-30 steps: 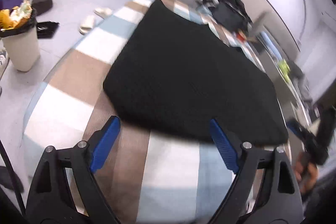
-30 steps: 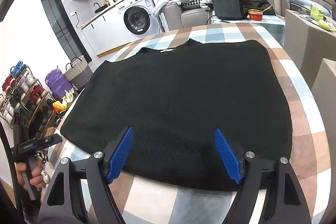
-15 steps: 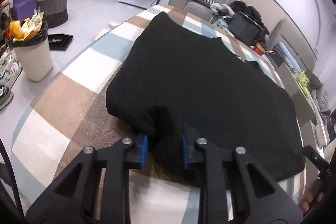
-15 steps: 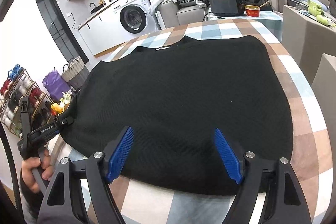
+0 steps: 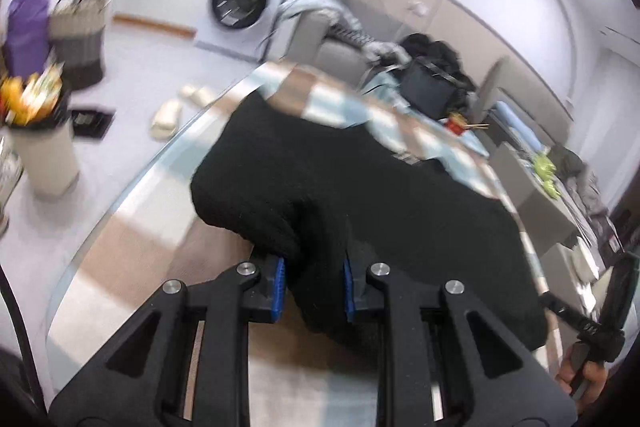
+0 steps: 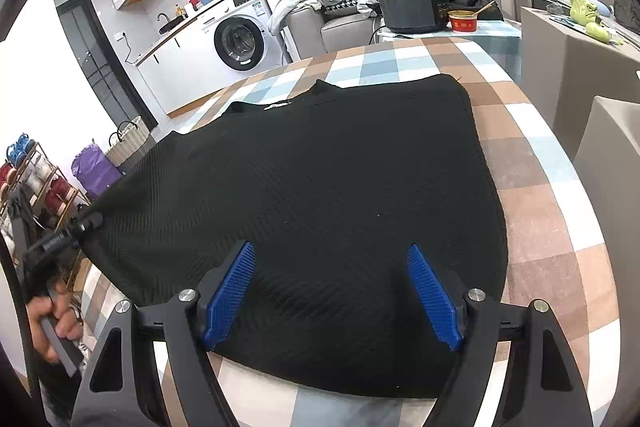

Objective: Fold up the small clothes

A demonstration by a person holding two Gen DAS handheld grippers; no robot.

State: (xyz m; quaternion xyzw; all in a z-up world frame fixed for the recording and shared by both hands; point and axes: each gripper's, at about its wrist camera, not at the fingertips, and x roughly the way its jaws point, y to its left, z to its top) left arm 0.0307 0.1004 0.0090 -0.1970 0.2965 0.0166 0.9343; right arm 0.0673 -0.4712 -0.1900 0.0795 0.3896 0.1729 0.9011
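A black knit sweater (image 6: 320, 179) lies spread on the checked tablecloth (image 6: 536, 187), collar at the far side. My left gripper (image 5: 314, 285) is shut on the sweater's (image 5: 360, 187) near left hem corner, which is bunched between the blue pads and lifted off the table. From the right wrist view that left gripper (image 6: 86, 223) shows at the far left, held by a hand, pulling the corner up. My right gripper (image 6: 332, 291) is open, its blue pads hovering over the near hem with nothing pinched between them.
A black appliance (image 6: 412, 7) and a red bowl (image 6: 462, 21) stand beyond the table's far edge. A washing machine (image 6: 238, 41), a sofa with clothes, a white bin (image 5: 42, 155), a basket (image 6: 128, 143) and grey boxes (image 6: 580, 67) at the right surround the table.
My left gripper closed on the sweater's hem corner and has risen with it, lifting the cloth off the table. The right gripper stayed open in place.
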